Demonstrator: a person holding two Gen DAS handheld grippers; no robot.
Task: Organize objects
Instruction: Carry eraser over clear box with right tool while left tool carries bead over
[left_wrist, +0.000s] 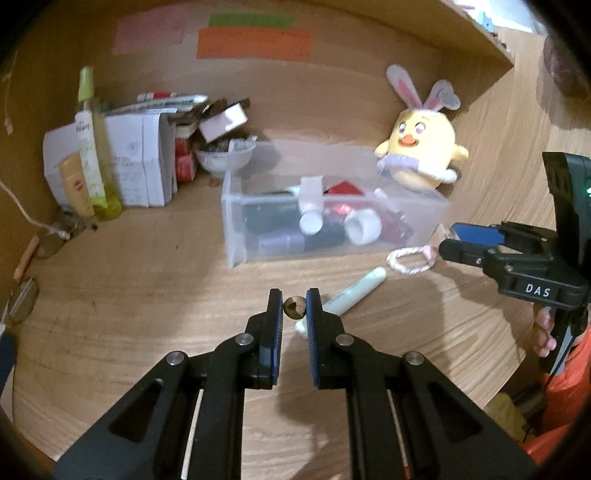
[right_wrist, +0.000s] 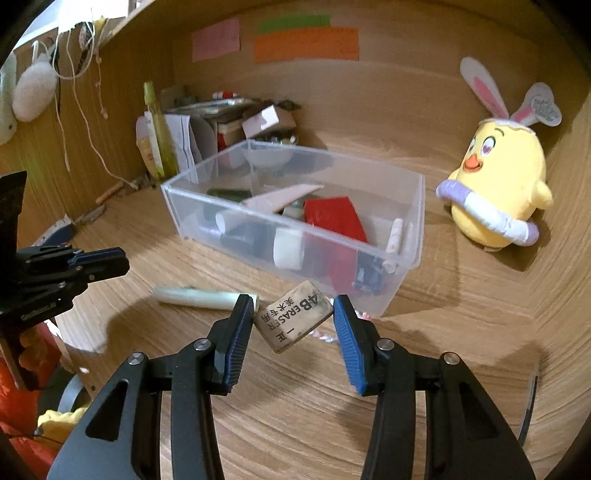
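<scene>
Left gripper (left_wrist: 294, 308) clamped on small brown nut-like bit (left_wrist: 293, 307) at fingertips; right gripper (right_wrist: 293, 317) clamped on eraser (right_wrist: 295, 315), long axis skewed across the jaws. Clear bin (right_wrist: 415, 218) just ahead of and slightly above both tips, open side up, right gripper looks nearer its front wall. Pale green tube (right_wrist: 195, 297) left lying on desk, ahead-left of right gripper.

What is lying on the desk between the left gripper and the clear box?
A pale green tube lies there on the bare wood, short of the clear box. The left wrist view shows it beyond the left gripper.
</scene>
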